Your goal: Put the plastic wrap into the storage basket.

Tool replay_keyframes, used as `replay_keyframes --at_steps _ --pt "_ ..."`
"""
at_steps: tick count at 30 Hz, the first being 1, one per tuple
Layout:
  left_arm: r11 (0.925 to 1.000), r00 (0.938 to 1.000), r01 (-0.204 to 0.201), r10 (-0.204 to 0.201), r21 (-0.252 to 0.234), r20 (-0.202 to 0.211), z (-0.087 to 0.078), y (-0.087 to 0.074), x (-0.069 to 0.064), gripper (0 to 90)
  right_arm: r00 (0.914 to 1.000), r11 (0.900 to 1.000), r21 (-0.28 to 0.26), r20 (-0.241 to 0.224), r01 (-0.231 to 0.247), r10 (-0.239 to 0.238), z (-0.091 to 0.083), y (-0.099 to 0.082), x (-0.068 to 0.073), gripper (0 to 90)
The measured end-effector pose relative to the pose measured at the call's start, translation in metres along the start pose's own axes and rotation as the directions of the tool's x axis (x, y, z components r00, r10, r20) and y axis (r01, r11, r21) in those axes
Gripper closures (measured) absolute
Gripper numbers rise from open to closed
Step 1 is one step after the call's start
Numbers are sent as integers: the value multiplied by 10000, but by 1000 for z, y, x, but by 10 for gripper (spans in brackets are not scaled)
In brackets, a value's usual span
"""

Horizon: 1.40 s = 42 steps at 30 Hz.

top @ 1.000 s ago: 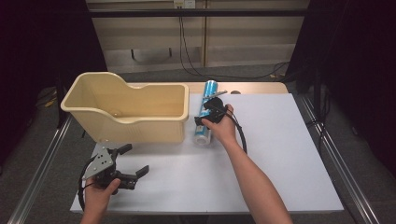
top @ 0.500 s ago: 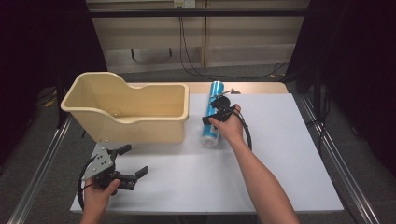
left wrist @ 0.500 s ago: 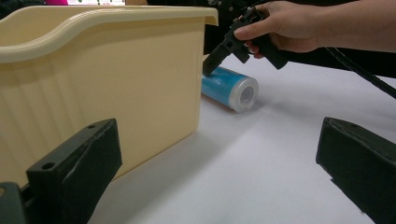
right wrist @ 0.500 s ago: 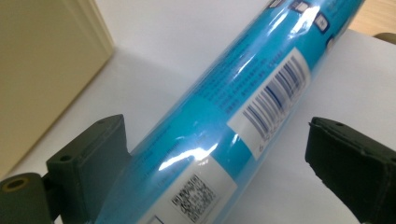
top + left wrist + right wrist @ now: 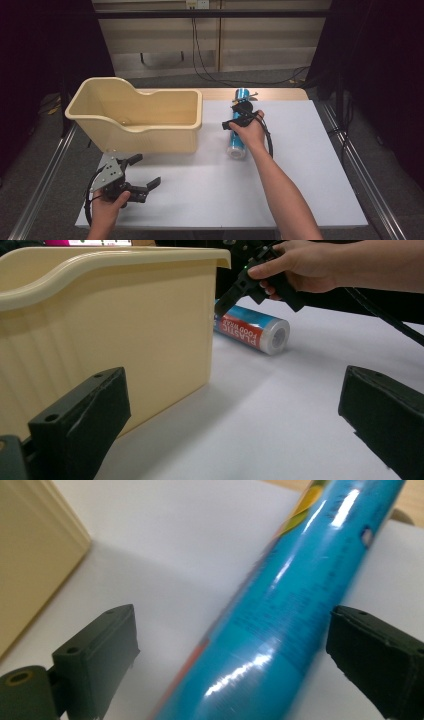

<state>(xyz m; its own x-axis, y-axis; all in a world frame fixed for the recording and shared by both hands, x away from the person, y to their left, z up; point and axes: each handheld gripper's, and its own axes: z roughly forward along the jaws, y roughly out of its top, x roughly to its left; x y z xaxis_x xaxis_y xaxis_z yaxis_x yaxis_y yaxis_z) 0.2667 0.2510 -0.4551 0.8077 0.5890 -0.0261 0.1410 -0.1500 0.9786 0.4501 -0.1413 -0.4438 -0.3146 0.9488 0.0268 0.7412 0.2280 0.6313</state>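
- Since a second ago, the right gripper [image 5: 234,121] has been carried slightly along the blue roll [image 5: 237,127] toward the far edge of the table [image 5: 310,165], and its jaws have just been opening wider.
- Seen in the right gripper view, the blue roll [image 5: 280,615] is straddled by the two jaws, with a clear gap on the left and the right jaw just beside the wrapper; it is not pinched.
- The roll is laid flat on the white table top, lengthwise from near to far, just right of the cream plastic bin [image 5: 135,117].
- Read in the left gripper view, "PLASTIC FOOD WRAP" is printed on the roll's red band [image 5: 242,331].
- The left gripper [image 5: 141,179] is held near the table's near left corner, in front of the bin, with jaws wide apart and nothing between them.
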Motion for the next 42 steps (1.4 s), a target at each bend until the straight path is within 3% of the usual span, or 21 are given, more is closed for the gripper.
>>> replay_keyframes --at_steps 2,5,8,10,12,16,18,23,25,26,29,32,35,38,41,42 --pt "10000 10000 -1 1 7 20 0 0 0 0 9990 9995 146 359 -273 268 3 3 -3 54" --pt "10000 10000 -43 43 55 -8 -1 -1 1 1 9955 9960 353 501 -817 799 6 7 -12 86" --pt "9999 10000 -44 44 111 12 -1 -2 2 0 9882 9859 876 693 -1425 1366 10 10 -23 65" --pt "9999 10000 -44 44 146 -1 -1 -3 2 0 9802 9742 1214 784 -1903 1817 13 9 -31 97" --pt "9999 10000 -60 60 153 -5 -2 -3 3 0 9796 9718 1317 722 -1958 1876 14 9 -32 99" --pt "9998 10000 -41 41 188 -14 -1 -3 2 1 9751 9551 1977 223 -2208 2208 20 7 -31 179" --pt "9998 10000 -69 69 202 -13 -1 -3 2 0 9752 9532 2070 270 -2205 2198 20 7 -30 181" --pt "9998 10000 -69 70 200 -33 -1 -3 2 1 9594 9234 2672 160 -2755 2816 15 10 -37 221" --pt "9998 9999 -90 92 186 -76 -2 -3 2 0 9628 9155 3082 61 -2588 2701 12 12 -40 232" --pt "9998 9999 -126 127 183 -94 -2 -3 2 1 9713 9136 3410 -67 -2214 2379 10 12 -41 247" --pt "9997 9999 -102 104 217 -93 -3 -3 2 1 9753 9095 3660 -207 -1972 2198 7 11 -43 261" --pt "9997 9999 -105 107 240 -67 -3 -3 0 1 9858 9011 4076 -128 -1476 1672 3 11 -42 267" --pt "9997 9999 -104 106 222 -78 -2 -3 0 1 9915 9081 4014 20 -1198 1299 4 12 -38 258" --pt "9995 9999 -148 149 291 -46 0 -3 0 1 9934 9245 3644 167 -1121 1139 7 14 -36 251" --pt "9995 9999 -126 125 284 11 1 -3 1 1 9929 9253 3603 270 -1180 1161 14 15 -33 241" --pt "9995 9999 -111 111 286 -3 2 -3 1 1 9921 9212 3687 304 -1243 1217 17 14 -31 236"
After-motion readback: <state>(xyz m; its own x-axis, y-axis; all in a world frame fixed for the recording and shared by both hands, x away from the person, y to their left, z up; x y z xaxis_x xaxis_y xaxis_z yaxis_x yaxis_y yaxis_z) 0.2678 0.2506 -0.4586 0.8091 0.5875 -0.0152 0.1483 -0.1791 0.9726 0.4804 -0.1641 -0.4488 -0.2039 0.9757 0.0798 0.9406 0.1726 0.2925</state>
